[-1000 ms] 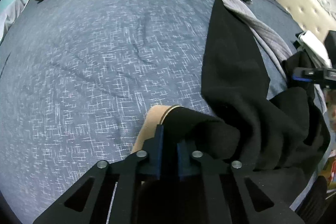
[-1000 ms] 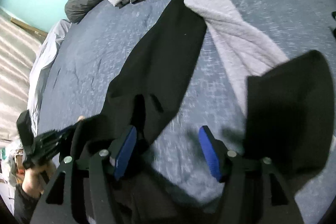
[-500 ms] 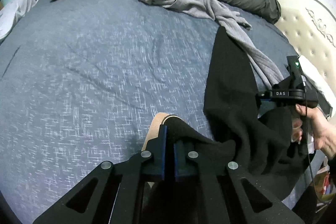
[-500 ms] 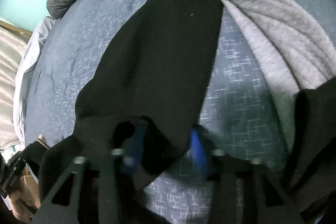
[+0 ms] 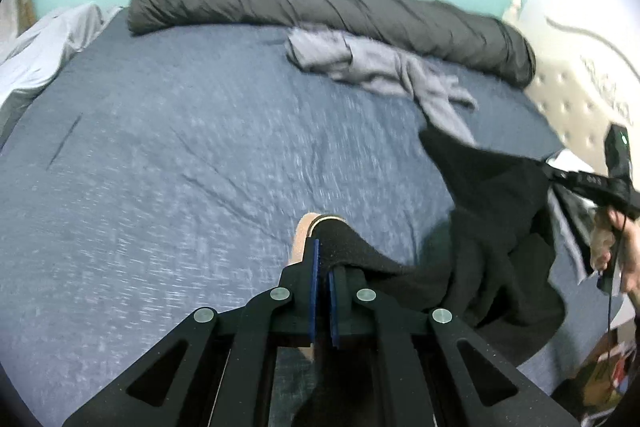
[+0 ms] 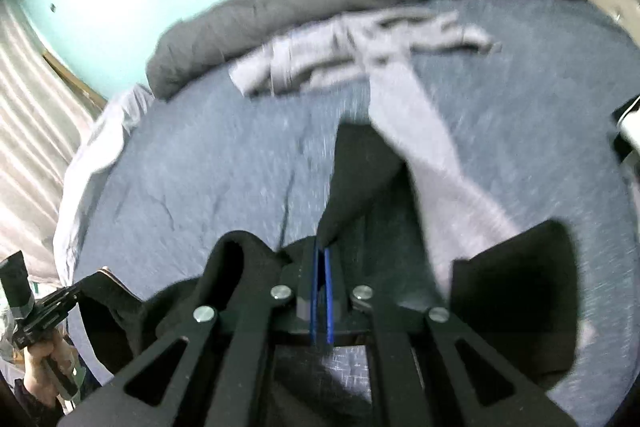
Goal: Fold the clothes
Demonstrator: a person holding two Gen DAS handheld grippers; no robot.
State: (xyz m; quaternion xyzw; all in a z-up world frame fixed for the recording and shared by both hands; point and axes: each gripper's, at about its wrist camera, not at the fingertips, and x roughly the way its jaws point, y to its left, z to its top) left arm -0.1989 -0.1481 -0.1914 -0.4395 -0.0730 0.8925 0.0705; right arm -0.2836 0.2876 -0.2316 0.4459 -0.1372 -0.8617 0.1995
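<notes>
Blue-grey bed (image 5: 200,155) filled both views, speckled cover creased near the middle. Rolled dark grey duvet (image 5: 328,11) lay along the far edge, against a turquoise wall. Pale sheet bunched at the far left corner (image 5: 44,47). Light grey garment (image 5: 372,67) sprawled just below the duvet, one long end trailing toward the right edge and touching the black cloth. Black garment (image 5: 492,211) hung lifted between both tools near the right part of the near edge, slack folds drooping below, a far tip resting on the cover beside the grey piece. Tan lining showed at the pinched hem. Left gripper (image 5: 322,263) clamped together on that hem, blue pads nearly meeting with cloth between. Right gripper (image 6: 322,259) pinched on another edge of the same black garment; jaws recently closing, cloth between them. Holder's hand (image 5: 616,247) visible at the right rim. Motion blur throughout.
</notes>
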